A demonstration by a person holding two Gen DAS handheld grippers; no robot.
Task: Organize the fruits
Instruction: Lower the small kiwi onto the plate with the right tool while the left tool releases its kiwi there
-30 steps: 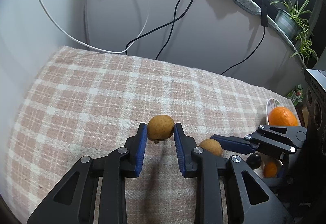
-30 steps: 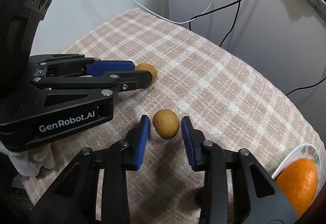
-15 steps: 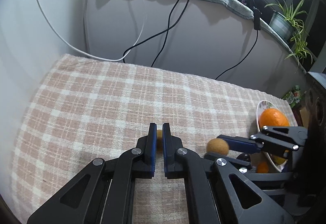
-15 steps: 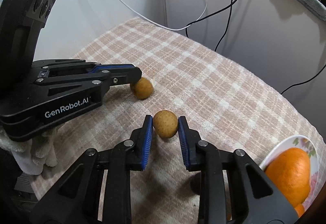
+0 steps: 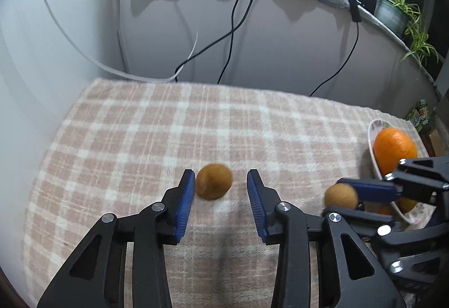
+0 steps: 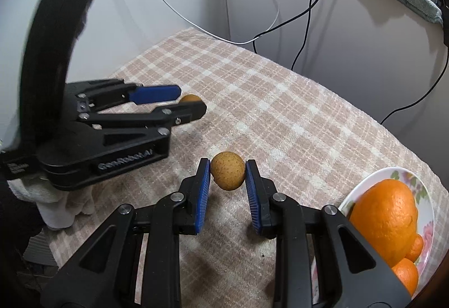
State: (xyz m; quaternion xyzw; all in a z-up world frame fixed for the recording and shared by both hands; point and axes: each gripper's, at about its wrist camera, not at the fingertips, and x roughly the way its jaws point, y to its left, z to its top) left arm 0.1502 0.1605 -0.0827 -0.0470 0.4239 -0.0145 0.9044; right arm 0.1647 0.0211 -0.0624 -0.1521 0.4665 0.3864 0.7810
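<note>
In the left wrist view a small brown fruit (image 5: 214, 181) lies on the plaid cloth between the blue pads of my left gripper (image 5: 220, 176). Its jaws are opening. The fruit sits close to the left pad, with a clear gap to the right pad. My right gripper (image 6: 227, 165) is shut on a second brown fruit (image 6: 227, 174) and holds it just above the cloth. From the left wrist view, that gripper (image 5: 336, 198) and its fruit (image 5: 341, 195) sit at the right, beside the plate. The right wrist view shows the left gripper (image 6: 190, 100) at the left.
A flowered plate (image 6: 364, 181) with a large orange (image 6: 384, 215) and smaller orange fruits stands at the cloth's right end. Its rim (image 5: 371, 139) is also in the left wrist view. Cables hang on the wall behind. A potted plant (image 5: 393, 13) stands on the ledge.
The left jaws were around the fruit, then closed almost fully with the fruit past their tips, and now stand apart again. The right jaws closed on their fruit and rose slightly.
</note>
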